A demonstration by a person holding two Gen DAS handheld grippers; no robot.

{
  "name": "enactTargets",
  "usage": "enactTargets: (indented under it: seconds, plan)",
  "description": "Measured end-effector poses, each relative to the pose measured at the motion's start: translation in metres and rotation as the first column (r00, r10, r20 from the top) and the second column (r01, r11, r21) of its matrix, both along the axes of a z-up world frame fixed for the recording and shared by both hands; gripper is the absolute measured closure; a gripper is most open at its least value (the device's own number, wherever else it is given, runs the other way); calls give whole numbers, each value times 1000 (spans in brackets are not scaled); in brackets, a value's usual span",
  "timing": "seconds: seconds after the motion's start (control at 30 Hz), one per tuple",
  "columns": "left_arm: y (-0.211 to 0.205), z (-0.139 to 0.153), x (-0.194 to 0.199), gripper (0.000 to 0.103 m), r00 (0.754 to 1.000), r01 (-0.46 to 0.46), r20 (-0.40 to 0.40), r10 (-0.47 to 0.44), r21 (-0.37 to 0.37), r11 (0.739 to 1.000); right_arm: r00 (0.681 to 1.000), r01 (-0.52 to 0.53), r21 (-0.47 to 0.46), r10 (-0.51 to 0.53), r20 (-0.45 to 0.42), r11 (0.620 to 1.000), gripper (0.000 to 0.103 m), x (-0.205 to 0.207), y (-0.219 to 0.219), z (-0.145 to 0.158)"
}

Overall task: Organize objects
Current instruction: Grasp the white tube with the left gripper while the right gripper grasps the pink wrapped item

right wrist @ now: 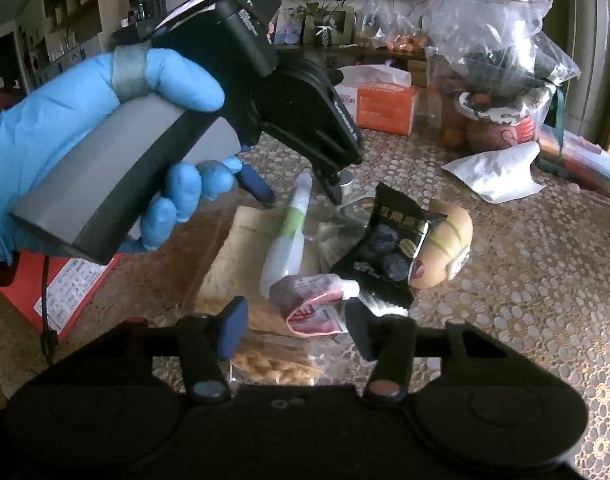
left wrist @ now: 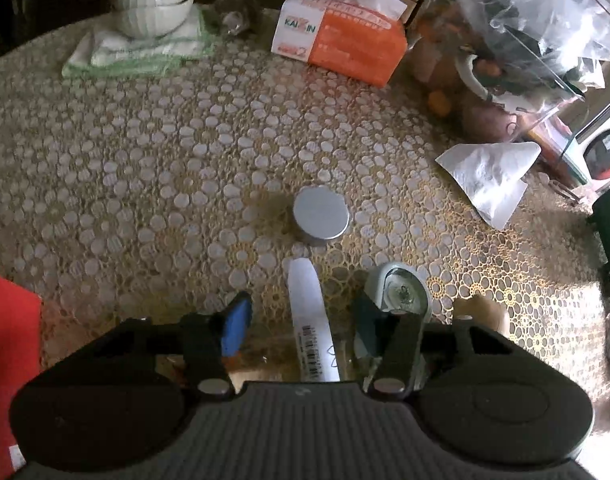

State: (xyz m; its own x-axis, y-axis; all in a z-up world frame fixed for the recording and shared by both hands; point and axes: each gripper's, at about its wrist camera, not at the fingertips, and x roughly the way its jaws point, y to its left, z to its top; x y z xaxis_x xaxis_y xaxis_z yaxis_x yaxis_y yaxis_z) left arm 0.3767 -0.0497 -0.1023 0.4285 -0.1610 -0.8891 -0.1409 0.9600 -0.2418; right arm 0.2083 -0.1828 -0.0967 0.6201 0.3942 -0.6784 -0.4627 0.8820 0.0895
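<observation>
Left wrist view: left gripper (left wrist: 301,316) half-spread, pads straddling white tube (left wrist: 311,320) w/o touching; tube's long axis runs straight ahead toward silver tin (left wrist: 321,216). Right gripper (right wrist: 295,320), part-spread, sits round pink sachet (right wrist: 313,304); contact can't tell.

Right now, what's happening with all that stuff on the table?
A person in blue gloves holds a gripper in each hand over a cluttered table. The left gripper has a white tube between its fingers, near a small round tin. The right gripper reaches toward a pink tube in a pile of snack packets. Nothing looks lifted yet.
</observation>
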Motion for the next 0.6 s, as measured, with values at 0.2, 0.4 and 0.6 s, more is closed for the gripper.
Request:
enactTargets:
  seconds: [0.2,0.4,0.6]
  plan:
    - [-1,-1,-4,69,1000,6,9,-6,-9,1000,1000,12,7,-12,-5,1000,69,2,1,-1]
    - [-3,5,-10,83,999,9,43,-10,16,1000,1000,12,6,-12,10,1000,77,0,0,2]
    - [3,23,-23,84,994,12,105,-11,-5,1000,1000,10,7,-11,16,1000,90,-3,0,6]
